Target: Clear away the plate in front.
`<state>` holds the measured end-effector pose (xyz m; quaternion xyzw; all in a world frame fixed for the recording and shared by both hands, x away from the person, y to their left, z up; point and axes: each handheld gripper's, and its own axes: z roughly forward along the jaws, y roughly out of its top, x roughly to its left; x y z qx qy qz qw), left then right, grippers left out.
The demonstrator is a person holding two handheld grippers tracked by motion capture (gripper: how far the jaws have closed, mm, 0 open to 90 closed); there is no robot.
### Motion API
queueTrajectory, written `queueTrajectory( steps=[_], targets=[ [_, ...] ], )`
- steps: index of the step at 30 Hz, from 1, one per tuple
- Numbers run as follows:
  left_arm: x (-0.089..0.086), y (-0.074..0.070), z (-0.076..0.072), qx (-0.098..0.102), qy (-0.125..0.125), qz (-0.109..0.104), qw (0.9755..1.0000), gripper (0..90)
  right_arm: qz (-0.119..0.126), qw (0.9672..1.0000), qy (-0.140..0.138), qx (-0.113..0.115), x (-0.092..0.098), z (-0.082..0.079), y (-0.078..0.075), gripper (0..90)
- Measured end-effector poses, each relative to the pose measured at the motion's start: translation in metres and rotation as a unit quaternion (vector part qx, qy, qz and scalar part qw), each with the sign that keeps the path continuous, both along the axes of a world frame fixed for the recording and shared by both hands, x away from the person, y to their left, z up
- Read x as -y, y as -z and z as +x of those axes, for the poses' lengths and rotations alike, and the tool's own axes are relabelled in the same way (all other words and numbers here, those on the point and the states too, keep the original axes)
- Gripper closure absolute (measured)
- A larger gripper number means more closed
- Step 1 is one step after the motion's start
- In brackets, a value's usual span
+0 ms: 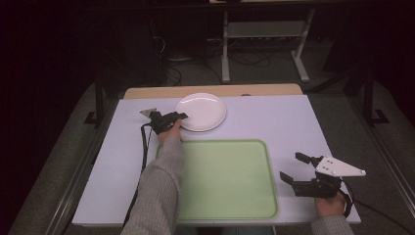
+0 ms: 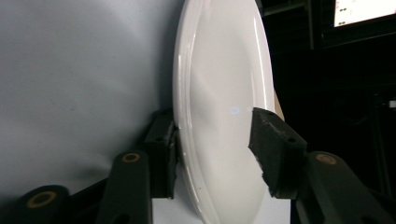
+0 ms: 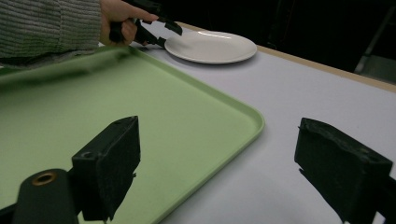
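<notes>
Jaws of the left tool (image 2: 212, 149) straddle the near rim of the round white ceramic plate (image 1: 201, 111), not yet clamped, while the right tool (image 1: 299, 172) beside the plate's neighbouring green plastic tray (image 1: 225, 178) gapes wide, holding nothing.

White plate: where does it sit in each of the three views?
High view: white plate at upper centre, beyond the green tray.
Left gripper view: plate on edge at centre, rim between the jaws.
Right gripper view: plate at top centre.
Shared landmark: left gripper at the plate's rim.

Dark room, grey floor (image 1: 274, 73)
</notes>
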<state>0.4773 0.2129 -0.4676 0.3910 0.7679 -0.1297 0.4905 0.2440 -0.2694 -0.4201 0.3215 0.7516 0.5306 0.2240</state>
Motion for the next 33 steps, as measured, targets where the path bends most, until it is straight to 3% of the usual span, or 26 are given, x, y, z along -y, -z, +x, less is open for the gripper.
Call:
queueTrajectory(
  steps=[4, 18, 28, 33],
  targets=[
    [-0.001, 0.004, -0.003, 0.006, -0.008, -0.005, 0.9999, 58.7, 0.001, 1.0000, 0.000, 0.001, 0.000, 0.000, 0.000, 13.5],
    [-0.004, 0.011, -0.004, -0.009, -0.018, 0.001, 0.9998, 82.7, 0.003, 1.0000, 0.000, 0.005, 0.000, -0.001, -0.001, 13.5],
    [-0.004, 0.012, -0.005, -0.006, -0.017, -0.002, 0.9998, 84.1, 0.004, 1.0000, 0.002, 0.003, 0.001, -0.002, -0.001, 13.5],
    [-0.008, 0.015, -0.005, -0.008, -0.020, -0.032, 0.9993, 86.0, 0.003, 1.0000, 0.005, 0.000, 0.000, -0.002, 0.000, 13.5]
  ],
)
